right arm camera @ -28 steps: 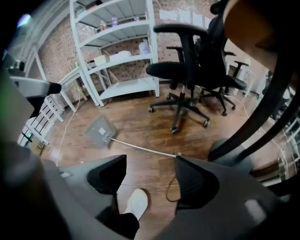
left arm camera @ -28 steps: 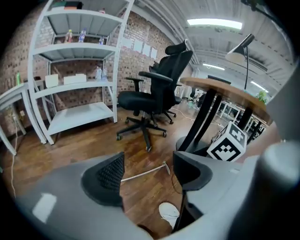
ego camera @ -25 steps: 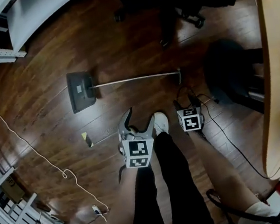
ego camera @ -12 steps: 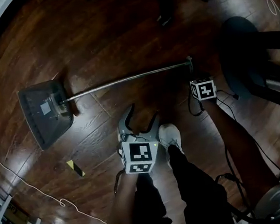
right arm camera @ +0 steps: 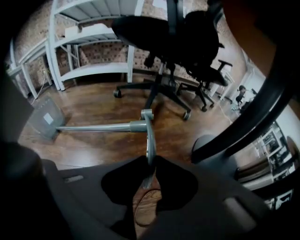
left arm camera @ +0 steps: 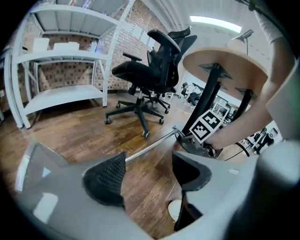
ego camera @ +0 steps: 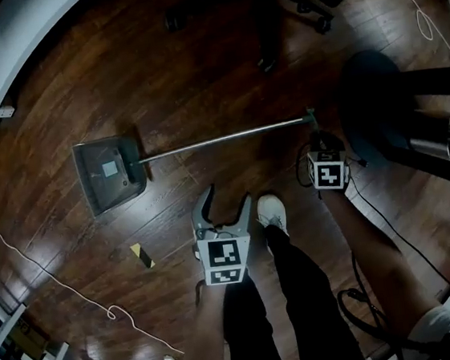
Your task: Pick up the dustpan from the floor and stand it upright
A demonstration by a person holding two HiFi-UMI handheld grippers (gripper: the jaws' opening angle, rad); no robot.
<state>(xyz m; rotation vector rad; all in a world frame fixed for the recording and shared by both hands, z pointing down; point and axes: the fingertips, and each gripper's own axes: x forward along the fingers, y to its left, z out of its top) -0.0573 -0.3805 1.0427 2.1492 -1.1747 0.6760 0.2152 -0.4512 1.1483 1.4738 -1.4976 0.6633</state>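
The dustpan lies flat on the wood floor, and its long metal handle runs off to the right. My right gripper is at the far end of that handle. In the right gripper view the bent end grip goes straight down between the dark pads, and the right gripper is shut on it. The shaft leads left to the grey pan. My left gripper hangs open over bare floor short of the handle. Nothing is between its jaws in the left gripper view.
A black office chair stands beyond the handle, with white shelves to its left. A round table's dark base lies just right of my right gripper. A white cable and a yellow-black scrap lie on the floor. A person's white shoe is beside my left gripper.
My right gripper moved from beside the shoe up to the handle's end and now holds it. Both grippers have sunk towards the floor. The dustpan still lies flat.
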